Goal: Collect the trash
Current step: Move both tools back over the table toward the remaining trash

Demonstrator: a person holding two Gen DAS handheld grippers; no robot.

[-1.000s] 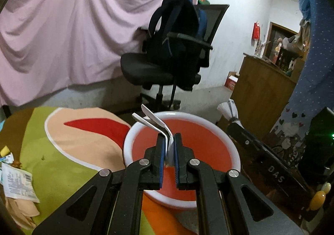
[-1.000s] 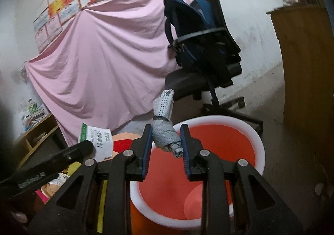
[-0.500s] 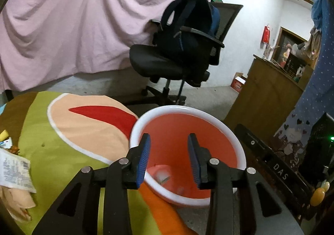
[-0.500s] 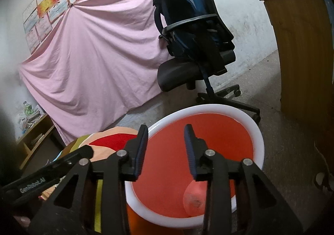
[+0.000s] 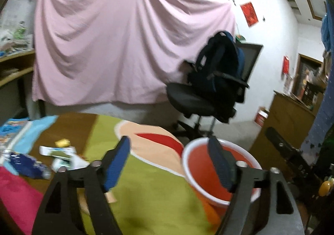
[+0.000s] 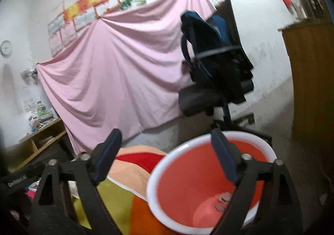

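Observation:
A red basin with a white rim stands at the right edge of a colourful table cloth; it also shows in the right wrist view, with small grey trash pieces on its bottom. My left gripper is open wide and empty, left of the basin. My right gripper is open wide and empty above the basin's left rim. Loose trash lies on the cloth at left: a white and green wrapper, a yellow scrap, a dark blue packet.
A black office chair with a dark blue backpack stands behind the basin. A pink sheet hangs on the wall. A wooden cabinet is at right. The right gripper's black arm shows at the right of the left view.
Both grippers opened and dropped their loads, white plastic spoons and a grey wrapper, into the basin. Both have since opened wider. The left view has swung left, away from the basin.

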